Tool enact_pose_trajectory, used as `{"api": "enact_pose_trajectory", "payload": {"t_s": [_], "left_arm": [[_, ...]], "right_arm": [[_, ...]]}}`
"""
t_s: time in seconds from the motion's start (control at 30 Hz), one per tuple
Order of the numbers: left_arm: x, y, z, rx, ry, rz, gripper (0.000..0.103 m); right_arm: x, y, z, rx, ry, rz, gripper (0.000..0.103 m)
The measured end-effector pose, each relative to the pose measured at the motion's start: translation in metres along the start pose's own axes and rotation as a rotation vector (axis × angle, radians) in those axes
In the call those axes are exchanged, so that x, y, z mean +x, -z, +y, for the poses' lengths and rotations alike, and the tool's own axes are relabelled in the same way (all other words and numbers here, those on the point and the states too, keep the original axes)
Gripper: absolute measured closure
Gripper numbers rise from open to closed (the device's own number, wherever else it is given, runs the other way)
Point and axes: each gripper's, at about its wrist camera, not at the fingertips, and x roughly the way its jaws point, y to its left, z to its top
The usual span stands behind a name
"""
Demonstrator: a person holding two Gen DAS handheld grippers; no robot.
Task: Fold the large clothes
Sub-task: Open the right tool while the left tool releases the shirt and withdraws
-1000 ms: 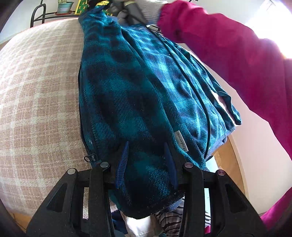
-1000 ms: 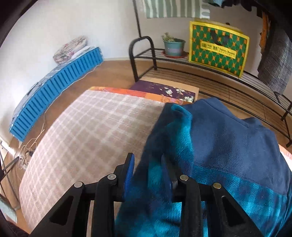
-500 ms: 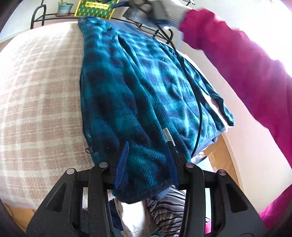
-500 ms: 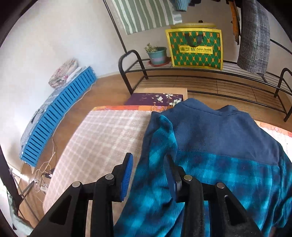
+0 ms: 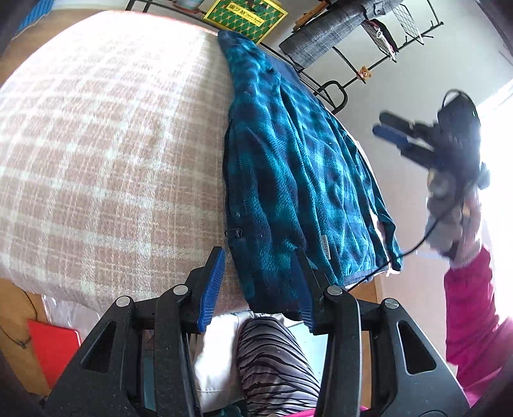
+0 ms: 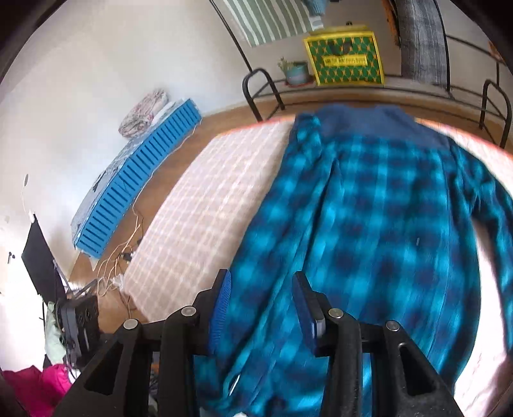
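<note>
Left wrist view shows the teal plaid fleece jacket point(image 5: 288, 179) lying flat on the checked pink mattress point(image 5: 105, 154), one side already folded in, its hem at the near edge. The left gripper point(image 5: 256, 285) is spread with only the hem corner loosely between its pads, and the right gripper point(image 5: 392, 133) hangs in the air, opening and empty. I judge that the far sleeve point(image 6: 490, 205) and the crosswise folds are left.

Teal-and-navy plaid fleece jacket point(image 6: 368, 224) smeared by motion blur, hem cut off at frame bottom, right claw point(image 5: 389, 130) blurred against window glare, yellow-green patterned bag point(image 5: 245, 14) clipped by top edge
</note>
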Motion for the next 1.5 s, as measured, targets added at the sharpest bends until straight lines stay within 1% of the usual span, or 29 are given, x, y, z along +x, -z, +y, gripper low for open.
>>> {"api": "enact_pose_trajectory", "payload": {"t_s": [0.1, 0.17, 0.23, 0.27, 0.3, 0.33, 0.37, 0.4, 0.47, 0.53, 0.6, 0.67, 0.77, 0.83, 0.87, 0.9, 0.97, 1.03, 1.13, 1.2, 1.27, 1.33, 1.43, 1.5], "left_arm": [[0.017, 0.009, 0.003, -0.021, 0.004, 0.038, 0.061], [0.028, 0.014, 0.004, -0.039, 0.009, 0.066, 0.061], [0.037, 0.019, 0.001, -0.048, 0.018, 0.085, 0.061], [0.039, 0.022, -0.002, -0.044, 0.014, 0.084, 0.062], [0.04, 0.022, -0.005, -0.034, 0.004, 0.081, 0.068], [0.04, 0.024, -0.009, -0.023, -0.006, 0.073, 0.072], [0.038, 0.025, -0.012, -0.012, -0.016, 0.067, 0.074], [0.037, 0.025, -0.017, 0.001, -0.027, 0.061, 0.075], [0.029, 0.027, -0.026, 0.039, -0.05, 0.045, 0.076], [0.022, 0.031, -0.033, 0.073, -0.075, 0.03, 0.076], [0.01, 0.037, -0.033, 0.1, -0.111, 0.015, 0.076], [0.001, 0.041, -0.036, 0.105, -0.135, -0.009, 0.076], [-0.016, 0.041, -0.046, 0.122, -0.14, -0.073, 0.076], [-0.029, 0.04, -0.058, 0.158, -0.125, -0.138, 0.076], [-0.033, 0.038, -0.066, 0.178, -0.118, -0.163, 0.076], [-0.034, 0.036, -0.075, 0.202, -0.109, -0.175, 0.076], [-0.03, 0.028, -0.091, 0.245, -0.087, -0.172, 0.075], [-0.023, 0.023, -0.108, 0.279, -0.08, -0.157, 0.075], [0.001, 0.014, -0.127, 0.296, -0.065, -0.114, 0.075], [0.02, 0.012, -0.136, 0.305, -0.052, -0.083, 0.075], [0.034, 0.013, -0.143, 0.311, -0.051, -0.053, 0.075], [0.046, 0.013, -0.151, 0.313, -0.032, -0.026, 0.075], [0.054, 0.017, -0.158, 0.337, -0.029, -0.006, 0.075], [0.056, 0.019, -0.161, 0.34, -0.032, -0.001, 0.075]], "right_arm": [[0.025, 0.057, -0.002, 0.05, -0.018, 0.094, 0.061], [0.045, 0.085, -0.006, 0.098, -0.039, 0.144, 0.061], [0.064, 0.105, -0.008, 0.144, -0.073, 0.183, 0.061], [0.072, 0.111, -0.007, 0.152, -0.086, 0.195, 0.066], [0.078, 0.115, -0.005, 0.148, -0.096, 0.2, 0.083], [0.08, 0.118, -0.001, 0.14, -0.102, 0.199, 0.088], [0.079, 0.117, 0.002, 0.132, -0.092, 0.189, 0.093], [0.073, 0.115, 0.005, 0.125, -0.092, 0.173, 0.095], [0.055, 0.11, 0.007, 0.11, -0.093, 0.125, 0.096], [0.043, 0.112, 0.005, 0.108, -0.074, 0.086, 0.096], [0.05, 0.121, 0.0, 0.127, -0.063, 0.104, 0.096], [0.063, 0.131, 0.0, 0.132, -0.054, 0.126, 0.096], [0.059, 0.136, 0.001, 0.131, -0.066, 0.102, 0.09], [0.042, 0.137, -0.001, 0.134, -0.082, 0.057, 0.082], [0.031, 0.139, -0.001, 0.133, -0.072, 0.018, 0.072], [0.017, 0.137, -0.002, 0.131, -0.052, -0.029, 0.068], [-0.012, 0.139, -0.012, 0.129, 0.006, -0.121, 0.068], [-0.039, 0.142, -0.027, 0.148, 0.067, -0.187, 0.067], [-0.081, 0.152, -0.06, 0.205, 0.148, -0.268, 0.062], [-0.108, 0.159, -0.082, 0.236, 0.208, -0.295, 0.055], [-0.134, 0.166, -0.106, 0.272, 0.274, -0.318, 0.051], [-0.159, 0.175, -0.135, 0.306, 0.341, -0.329, 0.05], [-0.196, 0.192, -0.179, 0.351, 0.464, -0.329, 0.042], [-0.217, 0.204, -0.211, 0.403, 0.504, -0.338, 0.042]]}}
